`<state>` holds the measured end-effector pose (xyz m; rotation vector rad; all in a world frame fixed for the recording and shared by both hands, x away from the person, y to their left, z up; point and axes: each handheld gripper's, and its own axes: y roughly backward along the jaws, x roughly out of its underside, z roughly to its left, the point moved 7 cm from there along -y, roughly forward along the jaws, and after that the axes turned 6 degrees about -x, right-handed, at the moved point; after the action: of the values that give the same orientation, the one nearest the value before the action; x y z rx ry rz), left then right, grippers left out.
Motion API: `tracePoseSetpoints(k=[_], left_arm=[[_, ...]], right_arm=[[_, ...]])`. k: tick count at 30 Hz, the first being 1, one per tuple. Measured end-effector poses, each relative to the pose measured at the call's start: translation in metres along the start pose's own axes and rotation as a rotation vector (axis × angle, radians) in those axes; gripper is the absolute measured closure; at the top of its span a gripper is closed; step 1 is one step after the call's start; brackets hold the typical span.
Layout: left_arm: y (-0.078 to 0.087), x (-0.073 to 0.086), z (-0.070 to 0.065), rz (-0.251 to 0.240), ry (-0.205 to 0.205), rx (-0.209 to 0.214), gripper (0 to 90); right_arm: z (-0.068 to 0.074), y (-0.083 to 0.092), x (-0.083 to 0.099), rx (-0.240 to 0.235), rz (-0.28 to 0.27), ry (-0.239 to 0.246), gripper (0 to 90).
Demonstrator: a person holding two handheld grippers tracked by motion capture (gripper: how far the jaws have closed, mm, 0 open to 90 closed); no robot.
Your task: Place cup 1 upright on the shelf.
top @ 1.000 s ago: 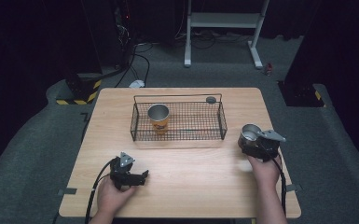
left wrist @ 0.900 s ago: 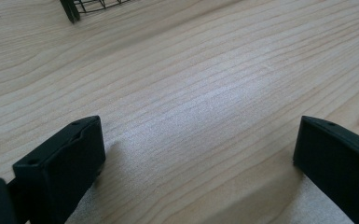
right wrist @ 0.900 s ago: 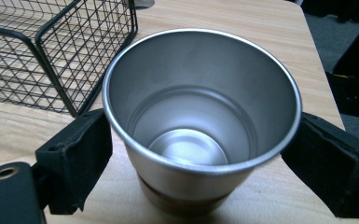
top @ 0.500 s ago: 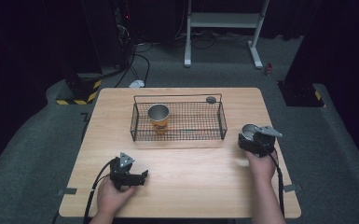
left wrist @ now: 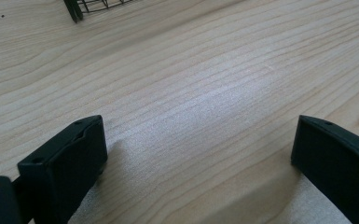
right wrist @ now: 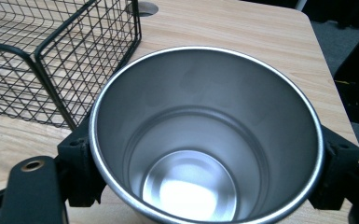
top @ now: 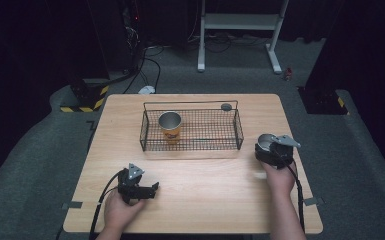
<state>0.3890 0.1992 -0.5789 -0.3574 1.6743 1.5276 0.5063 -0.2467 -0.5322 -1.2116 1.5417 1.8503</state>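
Two metal cups are in play: one steel cup with an orange band (top: 170,127) already stands upright in the left end of the black wire basket (top: 237,131), and the second, a plain stainless steel cup (right wrist: 205,140), sits clamped between the jaws of my right gripper (top: 271,150), just off the basket's right end and above the pale wooden table (top: 210,195). In the right gripper view the black jaws press on the cup's wall at either side, mouth up, so I judge the grip sound. My left gripper (top: 147,190) rests near the table's front edge, well apart from the basket; its jaws have just been closing a little, yet they stand wide with nothing but bare wood between them (the left gripper view makes that plain). By my reckoning the job is about half done: one cup is stowed, the other is picked up but not yet over the rim. What is left is to lift it across the wire wall, set it down beside the first, and let go.
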Motion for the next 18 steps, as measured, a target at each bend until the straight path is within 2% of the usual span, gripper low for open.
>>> tracePoseSetpoints(k=[6, 12, 18], left_arm=[[0.0, 0.0, 0.0, -0.001, 0.0, 0.0, 3.7], [0.0, 0.0, 0.0, -0.001, -0.001, 0.0, 3.8], [0.0, 0.0, 0.0, -0.003, -0.003, 0.002, 4.2]], right_arm=[[0.007, 0.005, 0.0, -0.013, -0.001, 0.01, 18.3], [0.013, 0.014, -0.002, -0.024, -0.024, 0.03, 18.3], [0.017, 0.024, -0.004, -0.029, -0.042, 0.026, 18.4]])
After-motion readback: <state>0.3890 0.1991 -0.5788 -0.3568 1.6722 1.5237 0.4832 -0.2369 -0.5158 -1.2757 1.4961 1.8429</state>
